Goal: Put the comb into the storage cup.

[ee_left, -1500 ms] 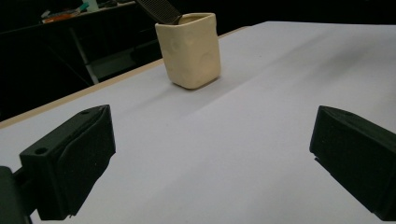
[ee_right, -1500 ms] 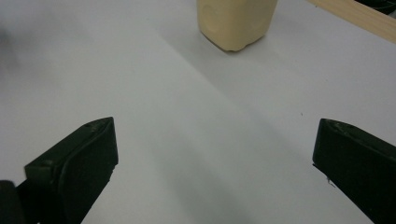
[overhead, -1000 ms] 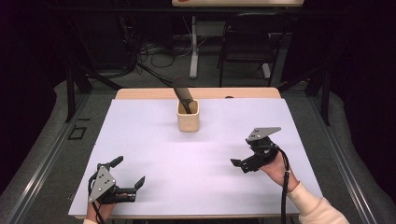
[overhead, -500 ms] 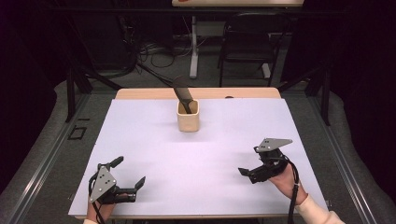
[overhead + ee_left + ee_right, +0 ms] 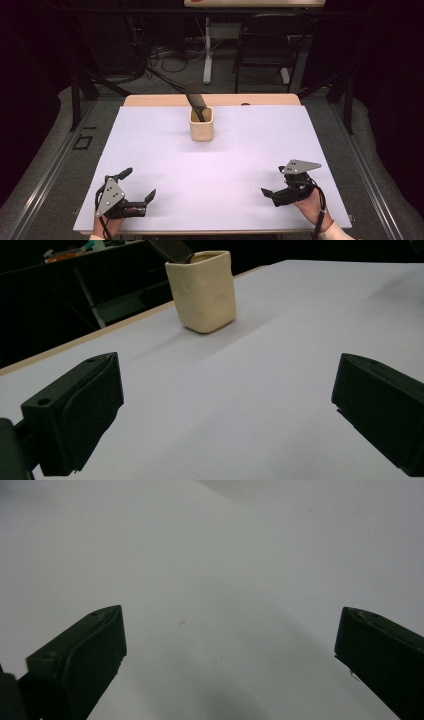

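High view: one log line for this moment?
left hand-held gripper open, near edge | right hand-held gripper open, near edge | cup far centre, dark tool inside

Cup (image 5: 201,128): cream-coloured, squarish with rounded corners, open top, shallow dimples visible on its side walls in the left gripper view (image 5: 204,290). It stands upright on the white counter (image 5: 240,150), toward the far edge and roughly centred across the width, with bare surface all around its base.

Dark tool (image 5: 196,101): a black, flat-looking implement with a fine ribbed or meshed face (image 5: 170,248). Its lower end sits inside the cup; the upper part leans out over the rim, tilted toward the far left. Its exact type cannot be determined.
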Tool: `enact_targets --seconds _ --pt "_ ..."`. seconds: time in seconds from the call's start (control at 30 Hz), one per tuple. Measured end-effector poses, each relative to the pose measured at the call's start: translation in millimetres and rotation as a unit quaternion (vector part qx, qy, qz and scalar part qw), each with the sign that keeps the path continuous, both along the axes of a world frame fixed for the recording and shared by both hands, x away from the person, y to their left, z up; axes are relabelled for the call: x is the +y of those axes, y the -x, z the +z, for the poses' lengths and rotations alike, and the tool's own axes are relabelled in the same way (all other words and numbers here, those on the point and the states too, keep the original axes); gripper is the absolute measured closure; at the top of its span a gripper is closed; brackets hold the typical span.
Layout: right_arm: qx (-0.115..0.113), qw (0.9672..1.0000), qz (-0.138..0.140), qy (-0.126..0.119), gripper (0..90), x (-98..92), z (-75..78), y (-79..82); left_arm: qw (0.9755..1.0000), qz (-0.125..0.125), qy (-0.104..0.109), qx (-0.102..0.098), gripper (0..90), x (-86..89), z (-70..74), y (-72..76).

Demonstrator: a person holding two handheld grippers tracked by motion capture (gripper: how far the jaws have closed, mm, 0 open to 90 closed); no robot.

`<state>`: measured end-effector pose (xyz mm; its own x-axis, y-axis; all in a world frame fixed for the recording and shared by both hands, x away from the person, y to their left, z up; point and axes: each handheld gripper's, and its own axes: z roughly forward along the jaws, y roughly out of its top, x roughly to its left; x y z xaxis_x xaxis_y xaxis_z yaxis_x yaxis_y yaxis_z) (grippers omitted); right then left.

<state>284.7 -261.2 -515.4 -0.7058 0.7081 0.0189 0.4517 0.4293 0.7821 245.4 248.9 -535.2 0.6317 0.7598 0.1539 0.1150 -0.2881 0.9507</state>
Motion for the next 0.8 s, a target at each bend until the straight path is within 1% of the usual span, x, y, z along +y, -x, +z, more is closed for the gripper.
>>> enact_targets --seconds 0.07,0.17,0.23,0.27,0.4,0.5,0.53,0.8 --pt "-0.001 1.0000 -0.001 -0.004 0.0 -1.9 -2.5 3.1 1.0000 0.000 0.000 0.001 0.3 -0.1 -0.2 -0.4" --pt "-0.007 1.0000 -0.006 0.003 0.0 -3.0 -6.2 8.3 1.0000 0.000 -0.002 0.000 0.3 -0.8 -0.2 0.0" --pt "-0.008 0.9999 -0.008 0.001 0.0 -3.4 -8.7 11.6 1.0000 0.000 -0.002 0.000 0.3 -1.0 -0.1 0.4" --pt "-0.010 0.9999 -0.008 0.006 0.0 -3.3 -9.5 13.1 1.0000 0.000 -0.001 0.000 0.3 -0.8 -0.1 0.6" --pt "-0.024 0.9996 -0.012 0.010 0.0 -4.3 -11.0 18.7 1.0000 0.000 -0.001 0.002 0.3 -0.7 -0.5 -0.3" --pt "-0.029 0.9993 -0.018 0.014 0.0 -6.2 -11.1 21.1 1.0000 -0.001 -0.002 0.000 0.3 -0.8 -0.1 0.3" --pt "-0.031 0.9993 -0.019 0.011 0.0 -7.1 -11.5 21.7 1.0000 0.000 -0.001 0.000 0.3 -0.6 -0.1 0.5" --pt "-0.032 0.9992 -0.021 0.008 0.0 -8.4 -11.7 21.9 1.0000 -0.001 0.000 0.001 0.3 -1.1 0.0 0.0"
